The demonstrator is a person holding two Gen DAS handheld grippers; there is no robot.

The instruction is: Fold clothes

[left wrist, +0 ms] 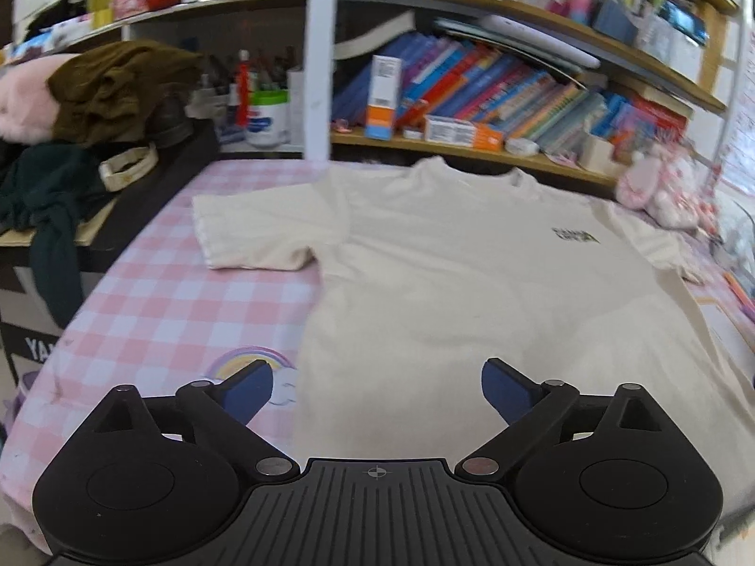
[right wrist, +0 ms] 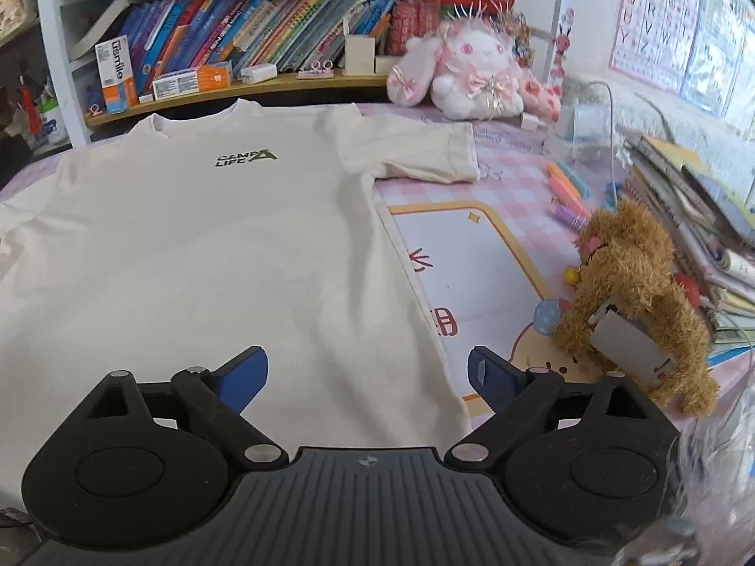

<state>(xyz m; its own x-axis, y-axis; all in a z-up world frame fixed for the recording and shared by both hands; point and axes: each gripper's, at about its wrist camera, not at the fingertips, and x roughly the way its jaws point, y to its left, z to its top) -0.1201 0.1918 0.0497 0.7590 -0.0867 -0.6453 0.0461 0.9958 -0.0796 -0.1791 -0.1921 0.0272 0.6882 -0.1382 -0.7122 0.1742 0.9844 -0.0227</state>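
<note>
A cream T-shirt [left wrist: 462,273] lies flat, front up, on a pink checked table cover, collar toward the shelves, both sleeves spread out. It has a small green "CAMP LIFE" print on the chest [right wrist: 245,157]. My left gripper [left wrist: 375,389] is open and empty, hovering over the shirt's lower left hem. My right gripper [right wrist: 368,375] is open and empty over the shirt's [right wrist: 212,245] lower right hem. The hem itself is hidden under both grippers.
Bookshelves [left wrist: 495,94] run along the far side. A pile of dark clothes [left wrist: 94,94] sits at the left. A brown plush toy [right wrist: 637,302], a white-and-pink plush [right wrist: 472,70], markers [right wrist: 566,188] and stacked books [right wrist: 698,217] crowd the right side.
</note>
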